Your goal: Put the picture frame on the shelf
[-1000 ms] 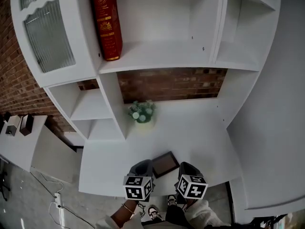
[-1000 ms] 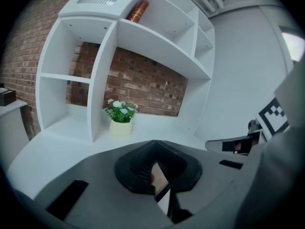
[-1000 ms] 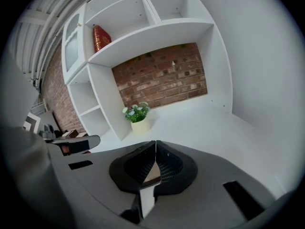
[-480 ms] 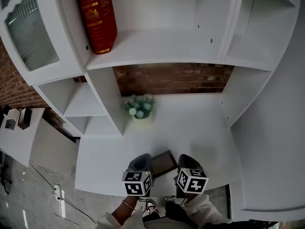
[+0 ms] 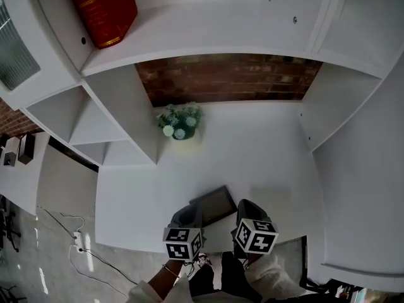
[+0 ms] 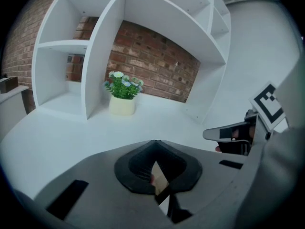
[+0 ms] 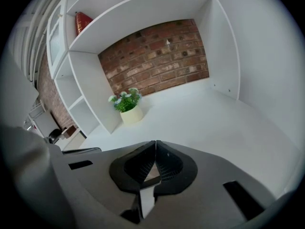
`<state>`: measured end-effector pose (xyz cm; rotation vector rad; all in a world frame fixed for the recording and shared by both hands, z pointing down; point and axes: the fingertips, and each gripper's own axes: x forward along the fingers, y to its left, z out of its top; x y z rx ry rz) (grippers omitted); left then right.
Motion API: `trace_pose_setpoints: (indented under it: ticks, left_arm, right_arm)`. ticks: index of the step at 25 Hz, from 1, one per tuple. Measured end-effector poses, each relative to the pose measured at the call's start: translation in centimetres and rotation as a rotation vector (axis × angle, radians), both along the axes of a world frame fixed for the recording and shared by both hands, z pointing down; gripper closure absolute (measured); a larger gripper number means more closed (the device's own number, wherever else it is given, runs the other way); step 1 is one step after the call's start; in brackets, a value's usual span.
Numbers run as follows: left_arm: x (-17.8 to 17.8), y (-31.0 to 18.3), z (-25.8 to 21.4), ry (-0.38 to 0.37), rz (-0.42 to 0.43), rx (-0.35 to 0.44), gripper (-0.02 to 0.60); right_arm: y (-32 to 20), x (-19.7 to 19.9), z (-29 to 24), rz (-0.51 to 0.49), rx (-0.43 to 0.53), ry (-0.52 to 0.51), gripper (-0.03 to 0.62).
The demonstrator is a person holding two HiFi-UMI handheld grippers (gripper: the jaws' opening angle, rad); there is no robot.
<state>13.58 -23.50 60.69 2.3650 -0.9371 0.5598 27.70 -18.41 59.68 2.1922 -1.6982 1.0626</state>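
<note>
Zero placement progress: left gripper (image 5: 191, 213) and right gripper (image 5: 243, 207) fingers were clamped on the picture frame (image 5: 216, 204), low over the counter (image 5: 259, 153) front edge; lift to the shelf (image 5: 208, 31) remained.

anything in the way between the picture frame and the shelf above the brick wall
Nothing visible does. The picture frame lies on the desk, and the shelf above is open-fronted, bare but for a red book at its left end. The potted plant stands at the back left of the desk, off the path.
</note>
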Motion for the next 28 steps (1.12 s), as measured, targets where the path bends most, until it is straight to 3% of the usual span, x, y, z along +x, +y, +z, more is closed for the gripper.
trace_pose_setpoints:
  ticks: [5,10,13,21,28]
  left_arm:
    - [0.2,0.8,2.1,-0.024,0.04,-0.045,0.574]
    - [0.4,0.1,3.0,-0.059,0.083,-0.035,0.571]
    - [0.8,-0.5,3.4,-0.084,0.118,-0.026,0.482]
    - [1.5,-1.3,5.1,-0.199,0.266,0.019,0.403]
    - [1.4,-2.3,6.9,-0.279,0.413,0.013,0.385]
  right_arm:
    - [0.3,-0.1,1.8,0.007,-0.03,-0.023,0.571]
    - [0.5,-0.1,2.9,0.006,-0.048,-0.029,0.571]
    - [0.6,0.1,3.5,0.01,-0.058,-0.033,0.571]
    - [0.2,0.7,4.6,0.006,-0.087,-0.033,0.571]
    - [-0.8,0.9,5.0,-0.014,-0.106,-0.026,0.571]
